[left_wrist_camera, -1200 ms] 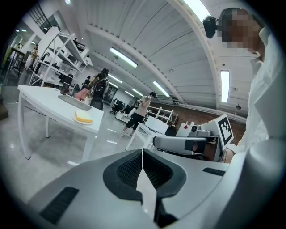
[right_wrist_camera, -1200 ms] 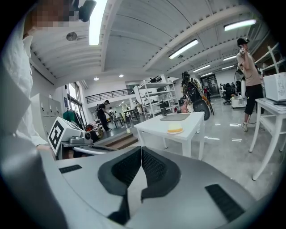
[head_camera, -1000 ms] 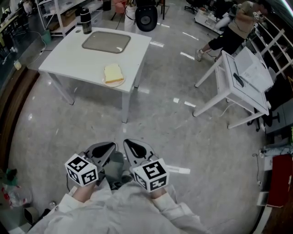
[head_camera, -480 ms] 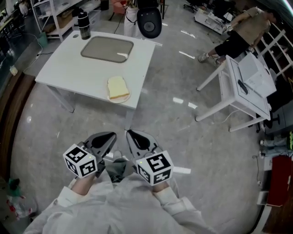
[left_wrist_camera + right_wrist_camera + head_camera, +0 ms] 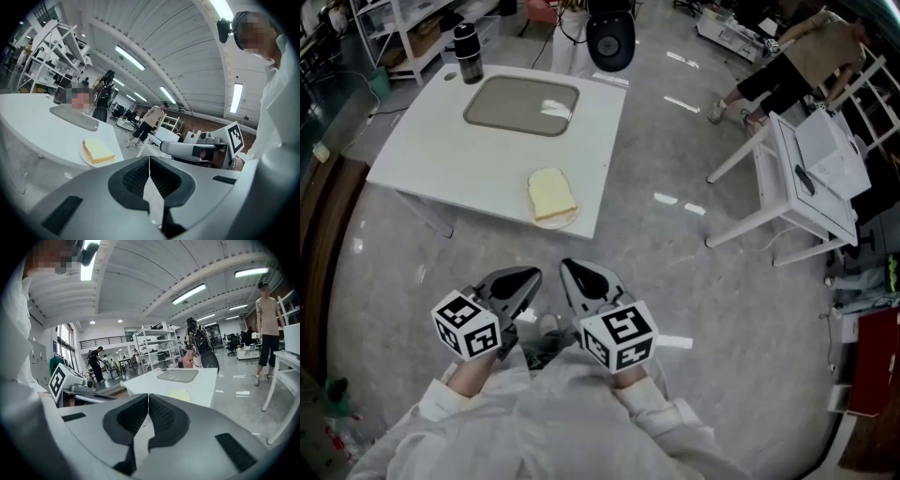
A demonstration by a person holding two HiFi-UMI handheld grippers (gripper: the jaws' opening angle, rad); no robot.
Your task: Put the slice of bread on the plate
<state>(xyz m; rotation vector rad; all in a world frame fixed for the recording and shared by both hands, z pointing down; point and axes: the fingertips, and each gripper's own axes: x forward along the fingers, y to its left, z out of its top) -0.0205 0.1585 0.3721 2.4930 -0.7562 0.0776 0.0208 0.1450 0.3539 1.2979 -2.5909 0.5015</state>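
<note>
Upper-centre of head view, at near edge of white surface [image 5: 431,150]: bread slice [image 5: 552,195] lies flat on small plate [image 5: 566,221]. Judged: placement looks done, nothing left that I can see.

Left tongs [image 5: 525,277] and right tongs [image 5: 574,274] are at bottom-centre, both closed w/ nothing betw. the jaws. They are well apart from the surface, w/ floor betw.

Further up the surface: grey tray [image 5: 522,105], and a dark flask [image 5: 466,40] at upper-left corner, neither near the plate.

Right of frame: 2nd white table [image 5: 806,178], w/ a person [image 5: 797,47] beyond. Nothing stands betw. tongs and plate.
</note>
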